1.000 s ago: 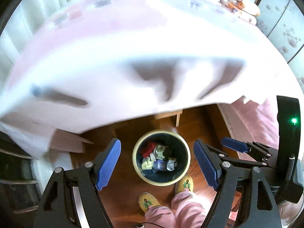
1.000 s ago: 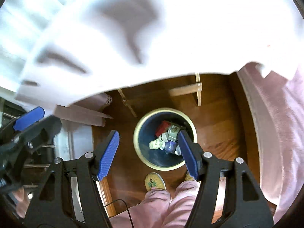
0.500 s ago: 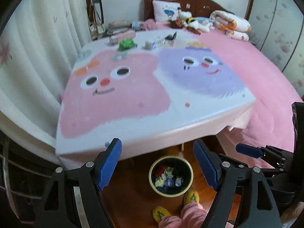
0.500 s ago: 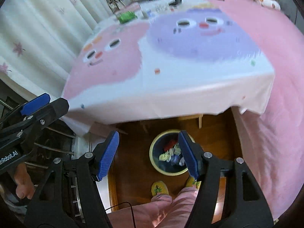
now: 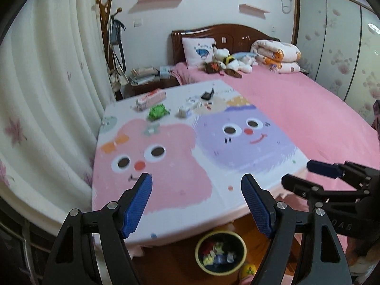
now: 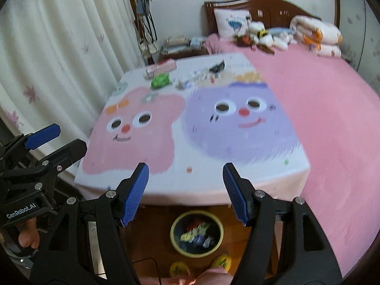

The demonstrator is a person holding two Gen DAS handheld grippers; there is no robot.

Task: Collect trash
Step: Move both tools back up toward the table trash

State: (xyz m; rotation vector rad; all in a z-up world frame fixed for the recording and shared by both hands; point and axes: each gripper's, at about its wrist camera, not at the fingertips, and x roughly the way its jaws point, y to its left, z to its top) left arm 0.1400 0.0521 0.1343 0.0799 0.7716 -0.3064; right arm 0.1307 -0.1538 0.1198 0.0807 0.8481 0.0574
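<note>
In the left wrist view, the left gripper (image 5: pixel 196 199) hung above the near edge of the table (image 5: pixel 237 204), its blue fingers spread wide with nothing between them. The right gripper (image 5: pixel 318 171) showed at the right edge, side-on. The trash sat far across the table, near its back edge: a crumpled green wrapper (image 5: pixel 158 112), a long pink-and-white box (image 5: pixel 150 98), a small white carton (image 5: pixel 190 108) and a dark scrap (image 5: pixel 207 94). The bin (image 5: pixel 220 251), already holding several crumpled bits, stood on the floor just under the table's near edge, beside the person's slippers.

In the right wrist view, which was somewhat blurred, the right gripper (image 6: pixel 185 190) was likewise released and empty over the near table edge, with the left gripper (image 6: pixel 47 140) to its left. The same green wrapper (image 6: pixel 160 80), box (image 6: pixel 160 68) and carton (image 6: pixel 190 78) lay well apart from both grippers, and the bin (image 6: pixel 197 234) sat directly below.

The step in hand seemed to be reaching for the next piece. To do it well, each gripper should probably go far forward, low over the cloth, with fingers kept wide until they straddle one item. The soft wrapper would likely crush easily; the long box is best pinched across its narrow side.
</note>
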